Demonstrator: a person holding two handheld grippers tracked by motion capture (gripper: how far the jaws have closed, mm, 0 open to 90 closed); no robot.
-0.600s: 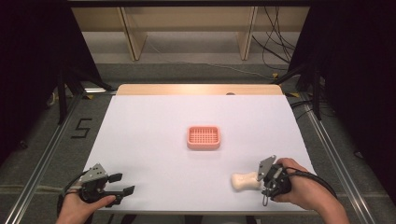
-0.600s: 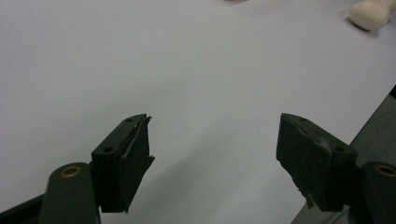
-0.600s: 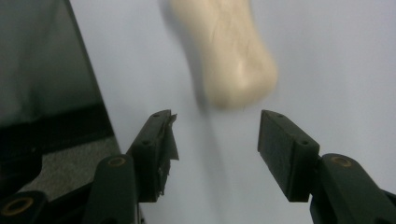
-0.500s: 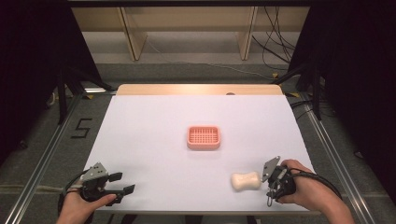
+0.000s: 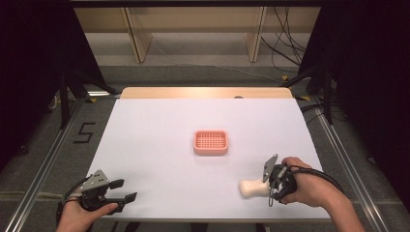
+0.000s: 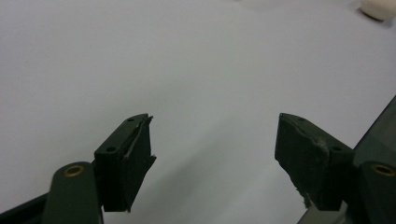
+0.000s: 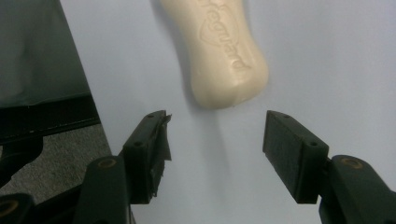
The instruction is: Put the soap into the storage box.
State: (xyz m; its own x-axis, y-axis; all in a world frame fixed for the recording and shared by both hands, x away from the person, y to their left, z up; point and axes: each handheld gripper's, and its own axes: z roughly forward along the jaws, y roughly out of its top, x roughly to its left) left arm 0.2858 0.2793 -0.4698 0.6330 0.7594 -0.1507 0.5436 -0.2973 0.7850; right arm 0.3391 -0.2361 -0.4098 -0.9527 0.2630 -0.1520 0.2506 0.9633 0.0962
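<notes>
On the white table (image 5: pixel 159 145), near the front right corner, sits a cream bar of soap (image 5: pixel 251 188), lying flat with embossed lettering facing up. Right gripper (image 5: pixel 271 189) is parked just beside it, at the soap's right end in the high view, held in the person's right hand (image 5: pixel 304 186). From the right gripper view the soap (image 7: pixel 219 56) is just ahead of the tips, not between them: both black jaws stand spread wider than the bar, with bare table in the gap. So it's open and has hold of nothing, and the pads aren't touching the soap.

Left gripper (image 5: pixel 118 191) is way over at the front left corner, well apart from the soap, held low over the table in the left hand (image 5: pixel 80 217). Its own view shows the 2 jaws spread wide with only white tabletop between them, so that one's open and empty too. You can just catch the soap (image 6: pixel 379 8) at the top right corner of that view, far off.

Only other thing on the table is a pink soap dish (image 5: pixel 211 142) with a gridded bottom, sitting about mid-table, up and left of the soap and clearly apart from it. Nothing's in the dish.
</notes>
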